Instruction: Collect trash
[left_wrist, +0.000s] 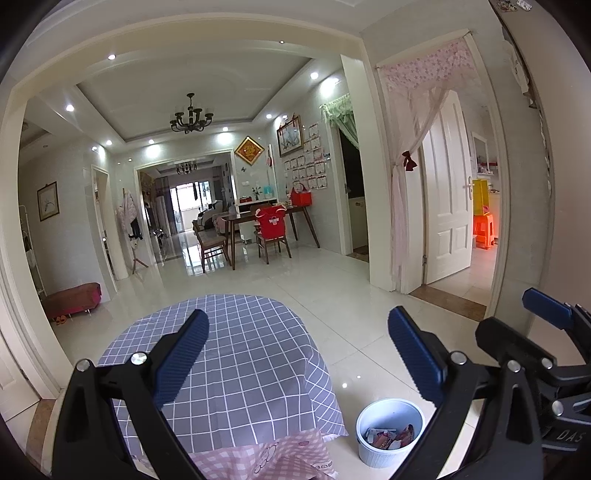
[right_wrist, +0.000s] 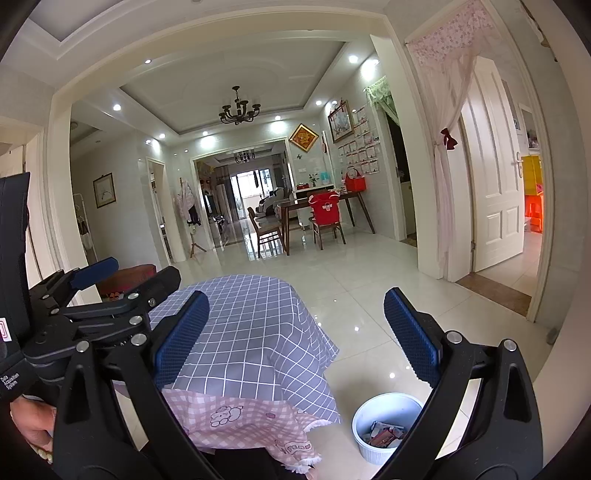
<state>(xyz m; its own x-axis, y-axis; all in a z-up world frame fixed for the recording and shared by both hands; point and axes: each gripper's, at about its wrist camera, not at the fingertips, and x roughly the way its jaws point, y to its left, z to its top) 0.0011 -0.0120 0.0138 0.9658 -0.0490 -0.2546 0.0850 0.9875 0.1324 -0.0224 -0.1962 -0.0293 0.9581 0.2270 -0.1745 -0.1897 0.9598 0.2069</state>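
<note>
- Trash wrappers (left_wrist: 389, 437) fill the white ribbed plastic bin (left_wrist: 369, 454) on the floor, beside the grey checked worktop's (left_wrist: 240, 354) right edge, within easy reach.
- Left tool (left_wrist: 297, 356) and right tool (right_wrist: 295, 332) both gape empty above, raised clear, so collecting looks finished.

Table: round, draped in a grey-blue white-checked cloth (left_wrist: 243, 354) over a pink gingham cloth with cartoon print (right_wrist: 236, 417).
Floor: glossy white tile (left_wrist: 332, 295).
On floor: ribbed white plastic bin (left_wrist: 388, 430), wrappers (left_wrist: 389, 437) inside, near the table.

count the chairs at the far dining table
2 visible: a chair with a red cover on the table's near side, and a bare wooden chair at its left end. Others may be hidden behind the table.
</note>
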